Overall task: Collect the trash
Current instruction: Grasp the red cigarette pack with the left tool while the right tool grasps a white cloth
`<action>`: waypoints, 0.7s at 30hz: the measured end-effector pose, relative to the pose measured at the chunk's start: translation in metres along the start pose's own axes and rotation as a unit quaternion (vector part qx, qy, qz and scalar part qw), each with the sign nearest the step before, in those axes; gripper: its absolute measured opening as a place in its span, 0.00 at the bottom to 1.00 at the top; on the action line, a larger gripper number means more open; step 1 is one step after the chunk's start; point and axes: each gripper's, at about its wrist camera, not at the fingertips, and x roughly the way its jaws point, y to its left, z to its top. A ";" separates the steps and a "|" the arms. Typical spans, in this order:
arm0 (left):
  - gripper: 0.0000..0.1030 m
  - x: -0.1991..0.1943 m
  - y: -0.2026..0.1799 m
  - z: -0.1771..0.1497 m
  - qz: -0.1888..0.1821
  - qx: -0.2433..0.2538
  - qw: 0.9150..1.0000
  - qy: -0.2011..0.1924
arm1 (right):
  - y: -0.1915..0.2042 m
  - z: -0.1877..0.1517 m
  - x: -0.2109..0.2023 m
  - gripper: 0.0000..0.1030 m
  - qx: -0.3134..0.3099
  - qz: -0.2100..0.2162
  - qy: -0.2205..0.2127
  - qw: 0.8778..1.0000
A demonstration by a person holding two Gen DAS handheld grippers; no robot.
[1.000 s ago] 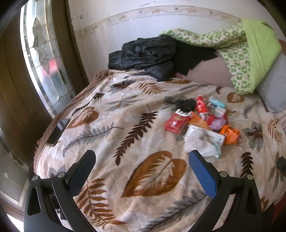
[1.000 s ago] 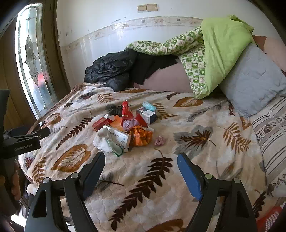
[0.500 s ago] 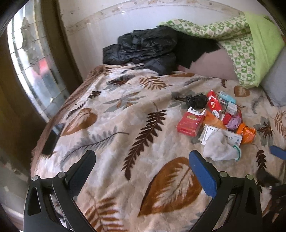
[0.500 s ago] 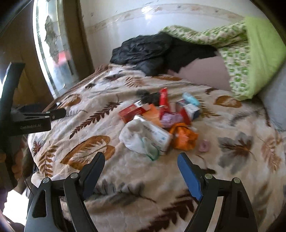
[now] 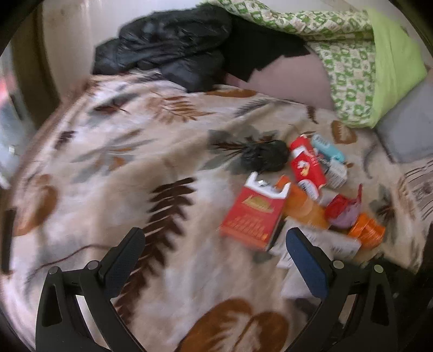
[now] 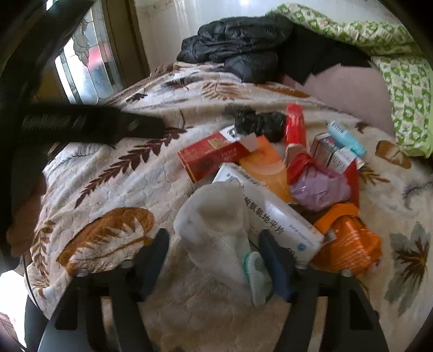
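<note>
White sock (image 6: 216,224) now lies between the closing right gripper (image 6: 213,260) fingers, beginning collection; left gripper (image 5: 213,260) fingers gape empty.

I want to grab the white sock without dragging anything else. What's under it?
The white sock drapes over one end of a long white medicine box; its toe lies on the leaf-print blanket. Anything beneath its middle is covered.

Leaf-print bedspread (image 6: 113,173), stained-glass window (image 6: 86,65), white wall (image 6: 162,24)
</note>
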 end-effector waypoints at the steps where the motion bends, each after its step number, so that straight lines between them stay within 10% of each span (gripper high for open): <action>1: 1.00 0.009 0.000 0.004 -0.010 -0.005 1.000 0.006 | -0.001 0.000 0.002 0.38 0.003 0.005 0.005 1.000; 15: 1.00 0.073 -0.028 0.015 -0.058 0.043 0.996 0.051 | -0.028 -0.034 -0.044 0.25 0.089 0.051 0.014 0.995; 18: 0.59 0.081 -0.031 0.012 -0.076 0.035 0.994 0.075 | -0.033 -0.038 -0.052 0.25 0.109 0.051 0.014 0.993; 21: 0.56 0.074 -0.030 0.010 -0.060 0.028 0.995 0.074 | -0.033 -0.040 -0.061 0.25 0.118 0.050 0.010 0.992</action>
